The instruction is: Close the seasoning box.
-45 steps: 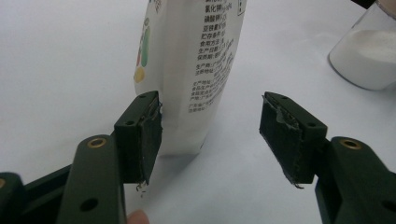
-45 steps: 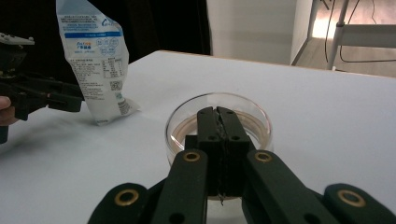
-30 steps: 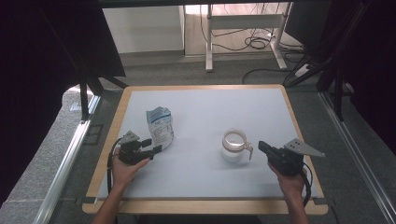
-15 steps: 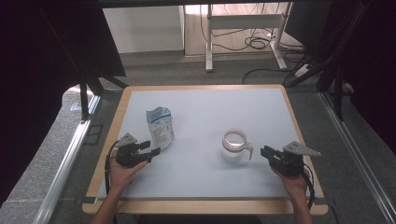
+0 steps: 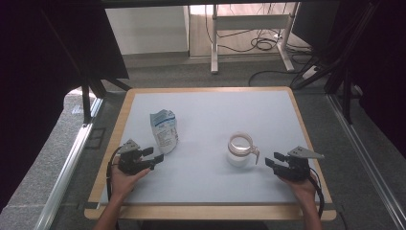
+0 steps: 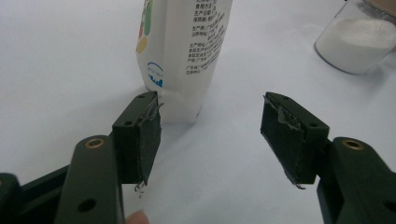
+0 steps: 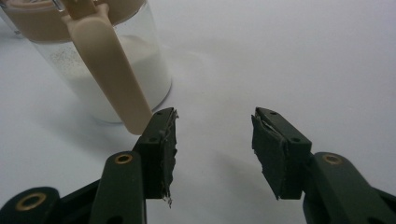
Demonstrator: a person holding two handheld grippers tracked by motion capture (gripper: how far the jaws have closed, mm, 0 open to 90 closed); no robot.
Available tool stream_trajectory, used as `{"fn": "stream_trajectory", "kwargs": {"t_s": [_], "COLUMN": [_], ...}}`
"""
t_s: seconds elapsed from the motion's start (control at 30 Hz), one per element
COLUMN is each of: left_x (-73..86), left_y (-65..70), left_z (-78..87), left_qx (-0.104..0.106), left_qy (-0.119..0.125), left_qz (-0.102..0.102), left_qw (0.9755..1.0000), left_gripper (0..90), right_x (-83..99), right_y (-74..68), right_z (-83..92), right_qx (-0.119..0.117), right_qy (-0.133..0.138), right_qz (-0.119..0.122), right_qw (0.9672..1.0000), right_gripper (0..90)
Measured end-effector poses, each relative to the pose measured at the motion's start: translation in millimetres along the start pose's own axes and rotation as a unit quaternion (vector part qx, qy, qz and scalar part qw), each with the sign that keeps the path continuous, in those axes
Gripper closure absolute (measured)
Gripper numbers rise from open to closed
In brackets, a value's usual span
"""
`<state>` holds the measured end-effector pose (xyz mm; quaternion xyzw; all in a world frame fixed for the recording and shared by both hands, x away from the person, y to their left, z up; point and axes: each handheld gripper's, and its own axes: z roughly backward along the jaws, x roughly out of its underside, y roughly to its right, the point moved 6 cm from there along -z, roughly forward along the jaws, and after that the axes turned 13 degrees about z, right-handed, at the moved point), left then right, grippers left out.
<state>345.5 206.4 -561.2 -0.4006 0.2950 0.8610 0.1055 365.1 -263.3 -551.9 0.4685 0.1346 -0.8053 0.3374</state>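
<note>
**Jar and pouch on the table, both my grippers empty**

The glass jar (image 5: 240,149) stands upright on the white table (image 5: 268,110), right of the middle, with white powder in its lower part, a tan collar round its mouth and a tan handle (image 7: 109,81) hanging down its side toward me. My right gripper (image 5: 271,165) sits low just beside it; in the right gripper view the tip of the handle lies close by one jaw, though I cannot tell whether they touch. Those jaws have just been opening and stand partly apart with nothing between them.

Well to the left stands a white printed pouch (image 5: 164,131), upright. My left gripper (image 5: 154,155) points at its base, jaws spread fairly wide and holding nothing; in the left gripper view one jaw tip is just beside the pouch's bottom corner, and the jar shows farther off.
</note>
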Motion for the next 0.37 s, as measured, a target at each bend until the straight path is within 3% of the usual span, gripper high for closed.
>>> {"fn": "stream_trajectory", "kwargs": {"t_s": [0.37], "left_x": [-0.5], "left_y": [-1.9], "left_z": [0.2], "left_qx": [0.0], "left_qy": [0.001], "left_qz": [0.004], "left_qw": [1.0], "left_gripper": [37.6], "right_x": [-5.3], "right_y": [-1.4], "right_z": [3.5], "right_qx": [-0.001], "right_qy": [0.014], "right_qz": [0.003], "right_qw": [0.9999], "right_gripper": [45.8]}}
